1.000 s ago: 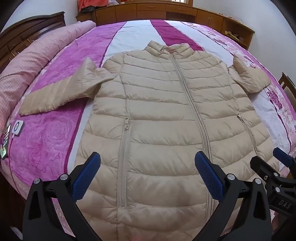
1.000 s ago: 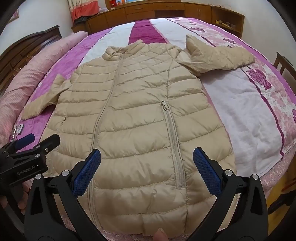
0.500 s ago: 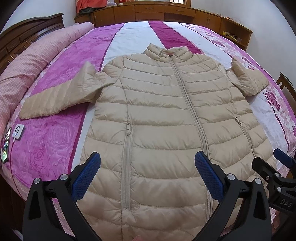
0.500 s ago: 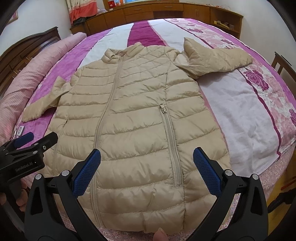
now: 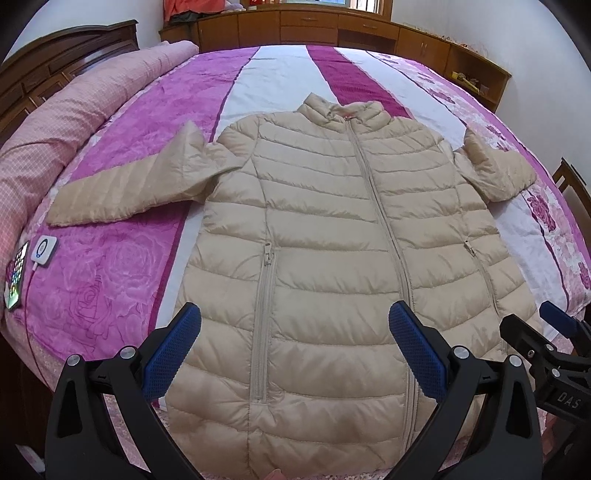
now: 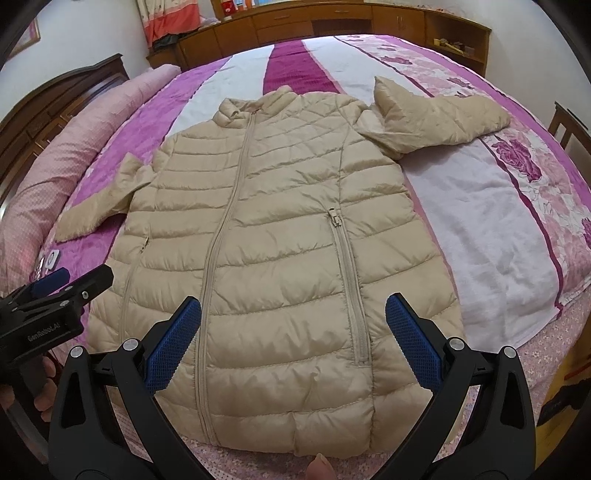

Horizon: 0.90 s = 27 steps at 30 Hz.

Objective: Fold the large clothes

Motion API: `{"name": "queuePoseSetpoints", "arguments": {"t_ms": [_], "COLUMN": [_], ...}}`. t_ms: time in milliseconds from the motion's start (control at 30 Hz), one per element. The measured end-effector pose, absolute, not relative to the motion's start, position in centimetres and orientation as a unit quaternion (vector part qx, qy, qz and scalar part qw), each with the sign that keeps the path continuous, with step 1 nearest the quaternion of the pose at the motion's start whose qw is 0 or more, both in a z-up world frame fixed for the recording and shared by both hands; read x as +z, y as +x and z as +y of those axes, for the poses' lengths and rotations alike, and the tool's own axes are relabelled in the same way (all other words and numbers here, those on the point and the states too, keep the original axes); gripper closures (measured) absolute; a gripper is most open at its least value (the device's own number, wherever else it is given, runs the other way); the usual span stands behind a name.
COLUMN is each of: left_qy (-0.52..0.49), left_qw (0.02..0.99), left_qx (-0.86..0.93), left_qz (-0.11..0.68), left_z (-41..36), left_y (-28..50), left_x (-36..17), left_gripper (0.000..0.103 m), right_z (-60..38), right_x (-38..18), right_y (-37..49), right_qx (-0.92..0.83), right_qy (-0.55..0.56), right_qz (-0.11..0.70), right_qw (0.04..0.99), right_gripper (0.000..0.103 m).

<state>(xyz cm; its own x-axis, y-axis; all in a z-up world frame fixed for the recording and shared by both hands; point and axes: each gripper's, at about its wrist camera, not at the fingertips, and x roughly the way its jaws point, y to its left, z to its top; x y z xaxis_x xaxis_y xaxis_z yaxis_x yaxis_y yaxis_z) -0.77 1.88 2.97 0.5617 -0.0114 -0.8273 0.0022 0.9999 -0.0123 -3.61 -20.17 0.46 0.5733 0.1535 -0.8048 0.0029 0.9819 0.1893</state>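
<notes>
A beige quilted puffer jacket [image 5: 325, 236] lies flat, zipped, front up on the bed, collar far, hem near; it also shows in the right wrist view [image 6: 273, 236]. Both sleeves spread outward: the left sleeve [image 5: 133, 192] and the right sleeve [image 6: 436, 118]. My left gripper [image 5: 295, 347] is open and empty, above the hem's left half. My right gripper [image 6: 293, 339] is open and empty, above the hem's right half. Each gripper shows at the edge of the other's view: the right gripper [image 5: 546, 343] and the left gripper [image 6: 62, 291].
The bed has a purple, white and pink floral cover [image 5: 110, 273]. A phone [image 5: 16, 280] and a white charger [image 5: 43, 250] lie at the bed's left edge. A rolled pink quilt [image 5: 55, 122] lies along the left. Wooden cabinets [image 5: 332, 26] stand behind, a chair [image 6: 572, 125] at right.
Both grippers have pulled back and risen a little, so more of the jacket's hem and the bed shows. The jacket has not moved. Both grippers stay open.
</notes>
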Motion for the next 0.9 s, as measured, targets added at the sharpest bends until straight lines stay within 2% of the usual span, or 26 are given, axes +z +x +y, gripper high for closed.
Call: {"name": "queuePoseSetpoints", "arguments": {"t_ms": [900], "left_qy": [0.006], "left_qw": [0.863], "left_qx": [-0.004], "left_qz": [0.504], "left_z": [-0.2], "left_y": [1.2], "left_x": [0.9], "left_gripper": [0.005], "right_z": [-24.2], "right_x": [-1.1], "right_y": [-2.4], "right_qx": [0.053], "right_qy": [0.130], "right_qz": [0.457], "right_qw": [0.878], "right_gripper": [0.003]}}
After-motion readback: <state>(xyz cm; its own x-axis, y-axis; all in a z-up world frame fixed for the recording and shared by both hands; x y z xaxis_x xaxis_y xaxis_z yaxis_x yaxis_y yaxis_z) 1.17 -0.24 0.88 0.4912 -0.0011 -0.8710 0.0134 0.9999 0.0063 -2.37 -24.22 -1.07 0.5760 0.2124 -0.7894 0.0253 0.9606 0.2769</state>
